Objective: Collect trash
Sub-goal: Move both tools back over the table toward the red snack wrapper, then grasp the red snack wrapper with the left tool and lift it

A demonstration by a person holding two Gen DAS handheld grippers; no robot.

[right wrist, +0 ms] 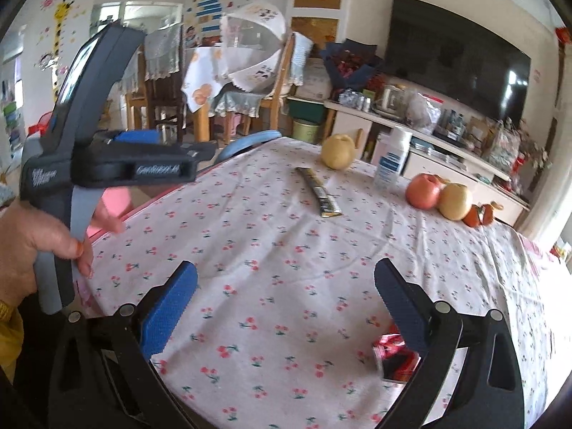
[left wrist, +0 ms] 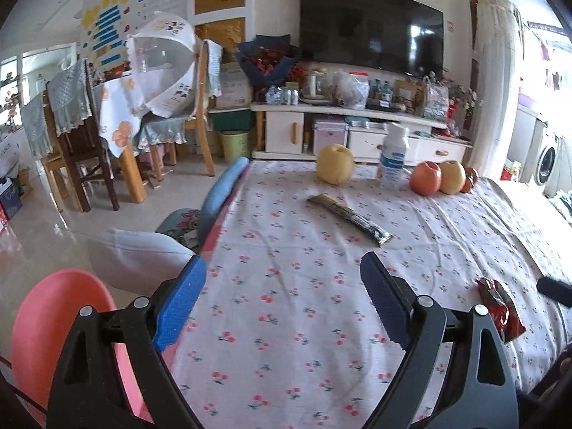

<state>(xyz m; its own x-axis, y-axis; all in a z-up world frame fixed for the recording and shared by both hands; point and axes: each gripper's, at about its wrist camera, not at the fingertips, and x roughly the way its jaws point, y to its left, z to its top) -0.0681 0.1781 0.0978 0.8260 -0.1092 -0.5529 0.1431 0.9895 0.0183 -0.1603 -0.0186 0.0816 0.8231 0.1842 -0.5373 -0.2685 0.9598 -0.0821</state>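
Left wrist view: left gripper [left wrist: 282,287] fingers spread, empty, over tablecloth [left wrist: 286,321]; red wrapper [left wrist: 500,309] near right, dark wrapper [left wrist: 352,220] farther. Right gripper [right wrist: 286,298] likewise spread, empty.

On the table [left wrist: 286,321], a long wrapper [left wrist: 348,218] lies ahead of the left gripper [left wrist: 282,286], and behind it stand a pear [left wrist: 334,163] and a bottle [left wrist: 393,157]. Further right sit an apple [left wrist: 425,178] and a second pear [left wrist: 452,177], touching. A crumpled wrapper [left wrist: 500,309] lies right of this gripper (under the right gripper's [right wrist: 286,286] right finger). A bin [left wrist: 53,336] sits left, off the table's edge.
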